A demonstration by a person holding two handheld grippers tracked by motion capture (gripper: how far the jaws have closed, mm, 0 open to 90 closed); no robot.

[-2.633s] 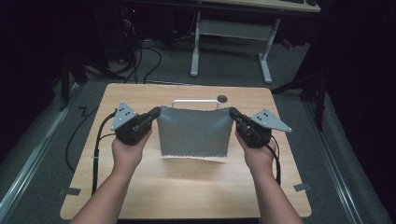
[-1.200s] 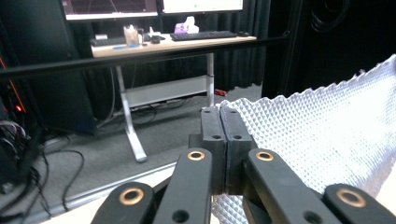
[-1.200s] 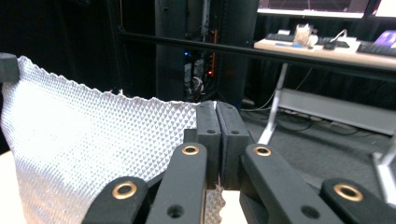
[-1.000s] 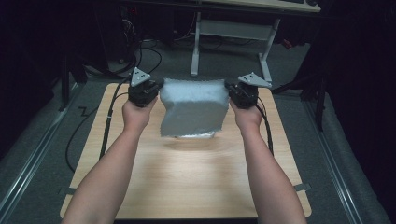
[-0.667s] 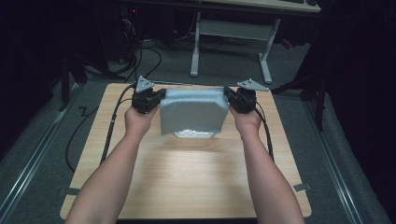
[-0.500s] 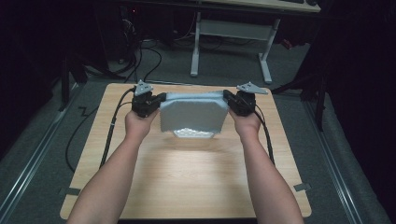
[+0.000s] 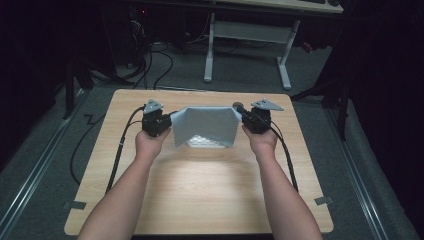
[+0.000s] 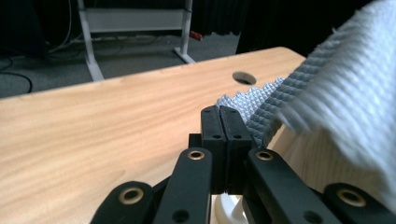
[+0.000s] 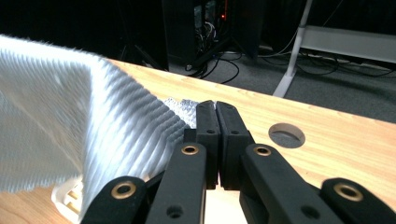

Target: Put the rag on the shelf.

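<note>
A grey waffle-weave cloth (image 7: 205, 125) hangs stretched between my two grippers over the far half of the wooden table (image 7: 200, 190). My left gripper (image 7: 170, 118) is shut on the cloth's left top corner, and my right gripper (image 7: 240, 111) is shut on its right top corner. The left gripper view has the jaws of the left gripper (image 8: 219, 112) closed, with the cloth (image 8: 327, 93) rising to the right. Closed jaws of the right gripper (image 9: 215, 108) pinch the cloth (image 9: 93, 135), which spreads left. A white object (image 9: 67, 198) lies under the cloth, mostly hidden.
A round cable hole (image 9: 286, 135) is cut in the table near its far edge, beside the right gripper. Black cables (image 7: 117, 155) trail from both grippers across the table. A white desk frame (image 7: 245, 35) stands on the floor beyond.
Both grippers have come slightly back toward the person and lower. The cloth, spread flat and high before, now sags down between them onto the table.
</note>
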